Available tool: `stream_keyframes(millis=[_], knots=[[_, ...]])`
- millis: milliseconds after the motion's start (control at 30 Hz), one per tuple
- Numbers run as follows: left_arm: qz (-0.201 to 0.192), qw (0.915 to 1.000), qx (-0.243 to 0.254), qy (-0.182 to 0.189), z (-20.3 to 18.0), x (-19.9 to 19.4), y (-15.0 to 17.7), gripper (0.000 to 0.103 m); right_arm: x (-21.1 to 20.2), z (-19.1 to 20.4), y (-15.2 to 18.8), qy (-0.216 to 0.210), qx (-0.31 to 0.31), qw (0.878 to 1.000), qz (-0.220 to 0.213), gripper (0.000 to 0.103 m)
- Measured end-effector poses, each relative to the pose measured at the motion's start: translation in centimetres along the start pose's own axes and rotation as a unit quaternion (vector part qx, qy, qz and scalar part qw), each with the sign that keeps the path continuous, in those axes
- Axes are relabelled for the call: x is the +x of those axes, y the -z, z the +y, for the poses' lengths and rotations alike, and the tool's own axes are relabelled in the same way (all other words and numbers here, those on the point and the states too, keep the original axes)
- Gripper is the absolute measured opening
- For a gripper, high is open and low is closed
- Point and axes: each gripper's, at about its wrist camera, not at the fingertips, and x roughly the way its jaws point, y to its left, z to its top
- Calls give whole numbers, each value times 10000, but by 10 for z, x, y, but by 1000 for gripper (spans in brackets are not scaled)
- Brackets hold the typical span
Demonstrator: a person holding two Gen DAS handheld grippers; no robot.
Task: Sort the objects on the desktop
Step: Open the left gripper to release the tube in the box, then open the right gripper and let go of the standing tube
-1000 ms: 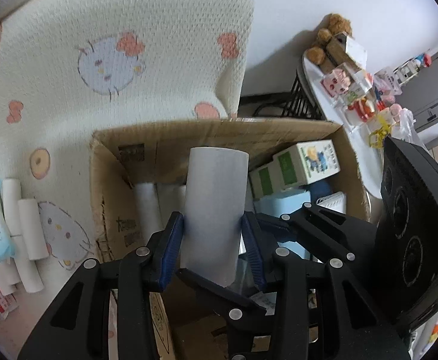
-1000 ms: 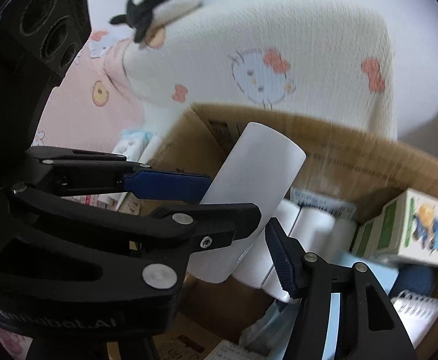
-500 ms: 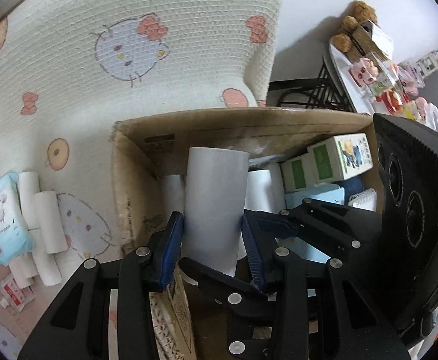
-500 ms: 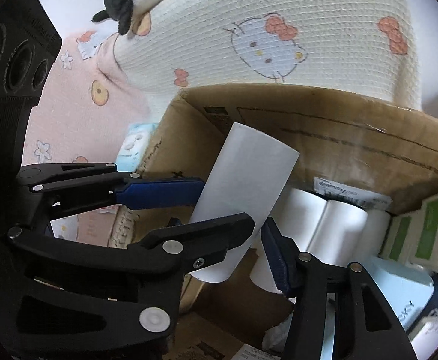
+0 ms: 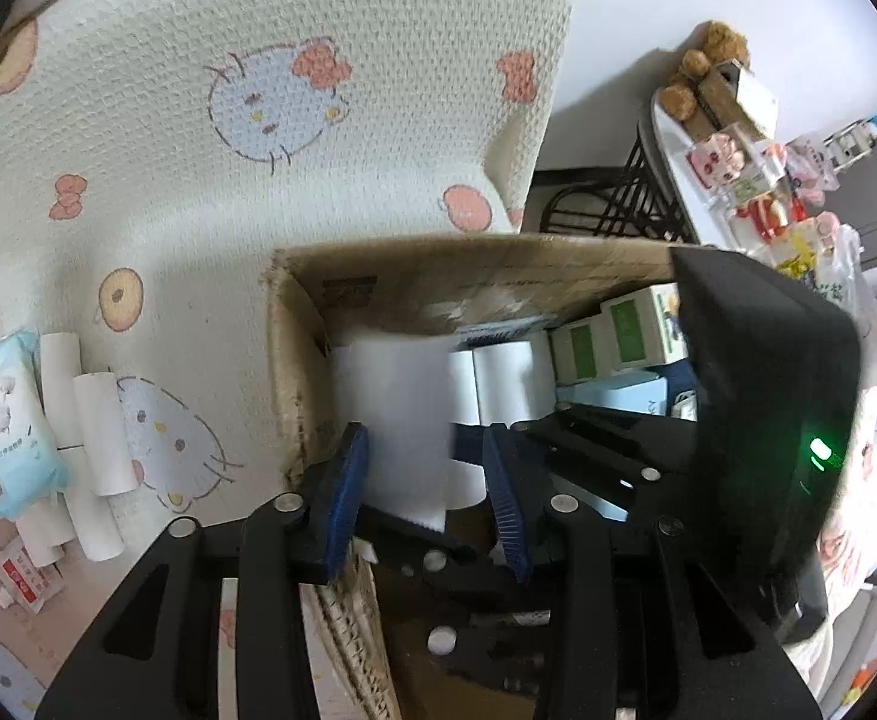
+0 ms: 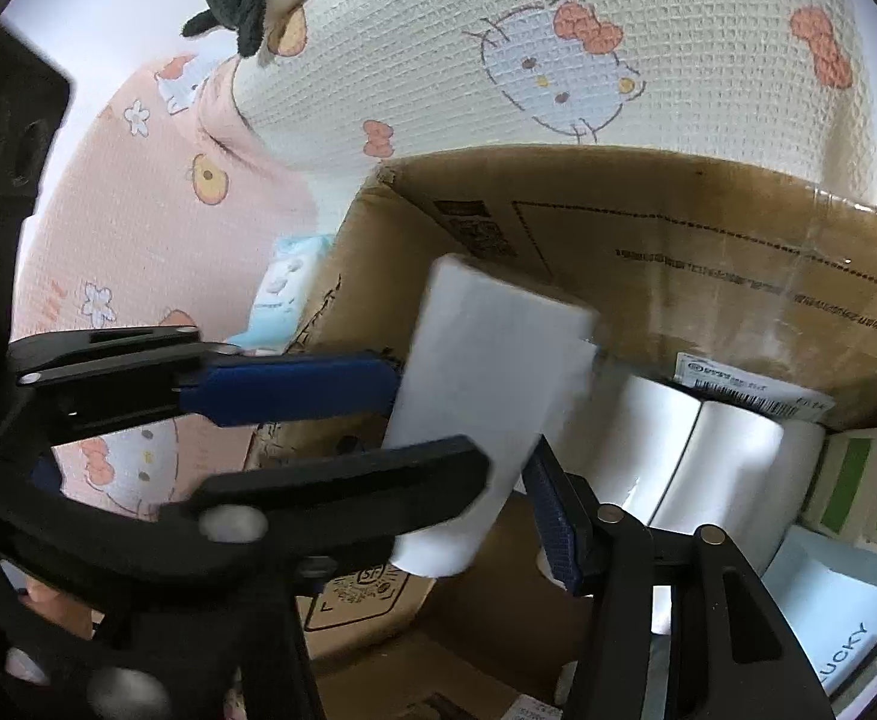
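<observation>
Your left gripper (image 5: 426,498) clamps the white paper roll (image 5: 396,420) over the brown cardboard box (image 5: 294,360) — right gripper (image 6: 468,444) closing round it at 3 o'clock; next, release inside.

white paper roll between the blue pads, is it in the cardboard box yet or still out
Partly in: the white paper roll has its lower end below the brown cardboard box rim, beside the rolls already inside.

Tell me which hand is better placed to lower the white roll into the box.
Left. The left gripper already holds the white roll over the cardboard box. The right gripper is closing its jaws around the roll's lower end.
</observation>
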Motion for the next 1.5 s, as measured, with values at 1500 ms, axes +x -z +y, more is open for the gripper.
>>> stream_keyframes(millis=[1500], knots=[[-705,9873,1242,-700,-30,-26,13,40,-56,3,3,1688,-295,9847,-309,46]])
